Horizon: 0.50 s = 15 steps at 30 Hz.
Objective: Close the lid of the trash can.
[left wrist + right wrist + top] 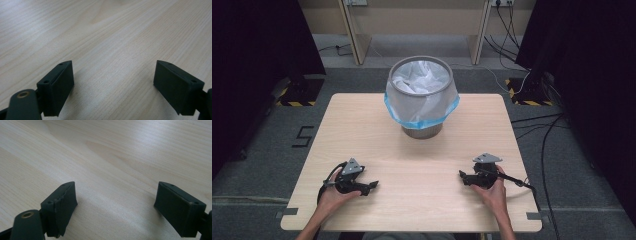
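On the light wooden table a person's hands rest a black gripper each near the front edge. My left gripper lies at the front left, pointing toward the table's middle; in the left gripper view its jaws stand wide apart with bare wood between them. My right gripper lies at the front right, pointing left; in the right gripper view its jaws are also wide apart over bare wood. A grey waste bin lined with a white bag with a blue hem stands at the table's far middle.
Dark curtains hang at both sides. Cables run over the grey floor to the right of the table. A wooden frame's legs stand behind the table. A cable trails from the right gripper.
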### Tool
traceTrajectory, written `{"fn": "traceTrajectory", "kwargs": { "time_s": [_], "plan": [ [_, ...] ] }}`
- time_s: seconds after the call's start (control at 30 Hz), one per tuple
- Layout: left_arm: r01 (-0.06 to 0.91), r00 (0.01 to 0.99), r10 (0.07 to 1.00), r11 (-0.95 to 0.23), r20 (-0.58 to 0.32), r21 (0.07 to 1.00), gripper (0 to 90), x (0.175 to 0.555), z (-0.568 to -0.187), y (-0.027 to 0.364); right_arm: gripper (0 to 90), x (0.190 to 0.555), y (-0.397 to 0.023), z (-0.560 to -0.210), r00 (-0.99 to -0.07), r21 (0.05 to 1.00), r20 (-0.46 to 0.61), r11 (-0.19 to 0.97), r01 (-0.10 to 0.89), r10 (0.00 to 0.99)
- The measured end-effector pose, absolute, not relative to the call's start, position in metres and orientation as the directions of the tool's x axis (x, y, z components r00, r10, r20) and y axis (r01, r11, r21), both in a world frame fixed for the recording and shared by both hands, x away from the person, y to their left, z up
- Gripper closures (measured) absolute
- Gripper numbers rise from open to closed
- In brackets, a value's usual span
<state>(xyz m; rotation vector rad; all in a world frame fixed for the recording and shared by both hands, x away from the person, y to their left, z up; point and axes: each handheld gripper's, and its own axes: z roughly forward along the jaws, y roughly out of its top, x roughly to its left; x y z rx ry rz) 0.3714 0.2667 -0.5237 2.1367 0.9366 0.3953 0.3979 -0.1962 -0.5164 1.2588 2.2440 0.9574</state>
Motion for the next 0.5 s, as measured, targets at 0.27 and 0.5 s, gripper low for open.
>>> {"fn": "traceTrajectory", "kwargs": {
  "time_s": [0.27, 0.5],
  "plan": [
    [0.495, 0.685, 0.728, -0.447, -0.019, 0.745, 15.7, 0.3715, -0.5236, 0.2669, 15.7, 0.3984, -0.1962, -0.5165, -0.527, 0.723, -0.008, 0.369, 0.584, 0.850],
    [0.495, 0.685, 0.728, -0.447, -0.019, 0.745, 15.6, 0.3715, -0.5236, 0.2669, 15.5, 0.3984, -0.1963, -0.5166, -0.529, 0.723, -0.009, 0.371, 0.583, 0.849]
  ]
}}
